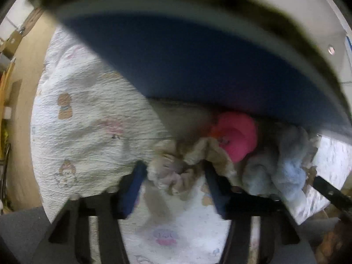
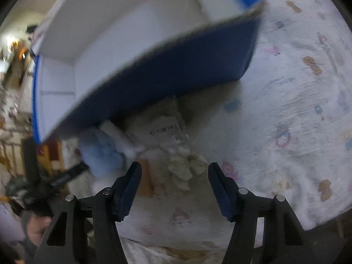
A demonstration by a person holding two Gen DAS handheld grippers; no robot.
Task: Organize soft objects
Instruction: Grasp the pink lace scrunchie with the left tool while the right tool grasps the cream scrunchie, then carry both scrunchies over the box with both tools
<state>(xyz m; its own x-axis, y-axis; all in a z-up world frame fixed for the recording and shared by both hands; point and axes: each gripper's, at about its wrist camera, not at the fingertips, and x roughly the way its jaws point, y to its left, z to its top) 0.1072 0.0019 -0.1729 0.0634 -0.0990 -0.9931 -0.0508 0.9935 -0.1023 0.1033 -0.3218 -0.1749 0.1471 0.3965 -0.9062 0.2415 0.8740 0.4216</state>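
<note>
A blue cardboard box with a white inside stands on a printed quilt, close ahead in both views. In front of it lies a pile of soft things: a beige frilled cloth, a pink plush and a light blue fluffy plush. My left gripper is open, its fingers either side of the beige cloth. In the right wrist view the blue plush, a cream cloth and a white packet with a label lie by the box. My right gripper is open just short of the cream cloth.
The white quilt with cartoon prints covers the surface and spreads left in the left wrist view. The left gripper's black body shows at the right wrist view's lower left. Cluttered room furniture lies beyond the quilt's left edge.
</note>
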